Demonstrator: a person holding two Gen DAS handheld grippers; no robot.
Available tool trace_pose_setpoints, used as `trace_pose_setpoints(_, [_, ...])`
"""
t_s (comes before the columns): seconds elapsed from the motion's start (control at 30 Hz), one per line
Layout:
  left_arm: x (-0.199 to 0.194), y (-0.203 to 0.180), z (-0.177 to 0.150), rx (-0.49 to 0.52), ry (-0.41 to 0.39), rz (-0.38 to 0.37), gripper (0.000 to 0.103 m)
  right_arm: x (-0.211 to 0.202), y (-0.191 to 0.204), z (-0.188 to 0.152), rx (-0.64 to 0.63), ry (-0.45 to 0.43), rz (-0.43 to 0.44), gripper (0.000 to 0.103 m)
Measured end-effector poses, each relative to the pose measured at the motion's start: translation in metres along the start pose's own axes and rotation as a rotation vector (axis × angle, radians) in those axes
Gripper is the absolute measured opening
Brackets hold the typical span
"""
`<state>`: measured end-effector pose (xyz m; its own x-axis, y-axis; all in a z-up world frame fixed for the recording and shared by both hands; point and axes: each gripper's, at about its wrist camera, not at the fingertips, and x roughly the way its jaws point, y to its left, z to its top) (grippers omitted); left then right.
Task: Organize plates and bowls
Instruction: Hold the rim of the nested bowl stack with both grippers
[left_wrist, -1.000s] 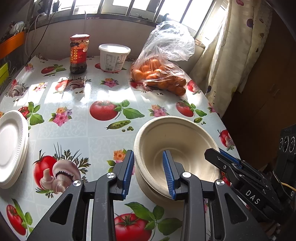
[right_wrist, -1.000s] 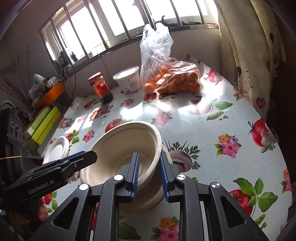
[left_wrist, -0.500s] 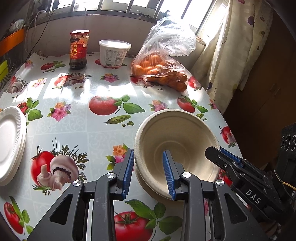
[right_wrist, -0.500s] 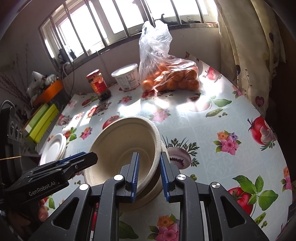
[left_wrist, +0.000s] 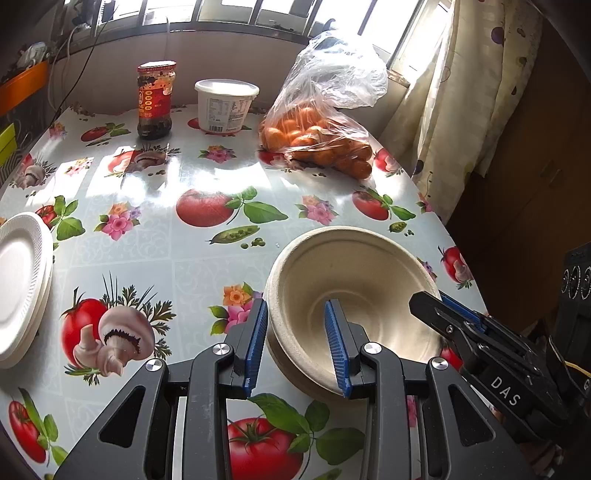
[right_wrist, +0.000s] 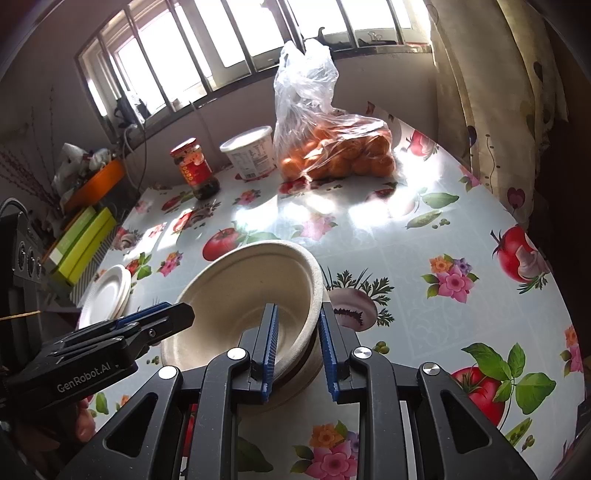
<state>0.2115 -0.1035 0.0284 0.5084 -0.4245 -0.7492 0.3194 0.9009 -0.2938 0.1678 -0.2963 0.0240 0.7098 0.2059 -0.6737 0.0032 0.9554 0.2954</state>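
Both grippers clamped the rim of the stacked bowls.
We held the left gripper and right gripper closed on opposite rims; white plates sat at the counter left edge.

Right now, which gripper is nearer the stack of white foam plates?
Left. The left gripper straddles the beige bowls' plate-side rim; the right gripper grips their far rim, away from the white plates.
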Motion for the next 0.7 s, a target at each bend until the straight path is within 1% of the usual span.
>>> trace_pose_setpoints(0.7, [0.0061,-0.0011,0.0000,-0.001,0.013,0.017,0.034,0.0058,-0.0025,-0.0049,0.011,0.020,0.001,0.023])
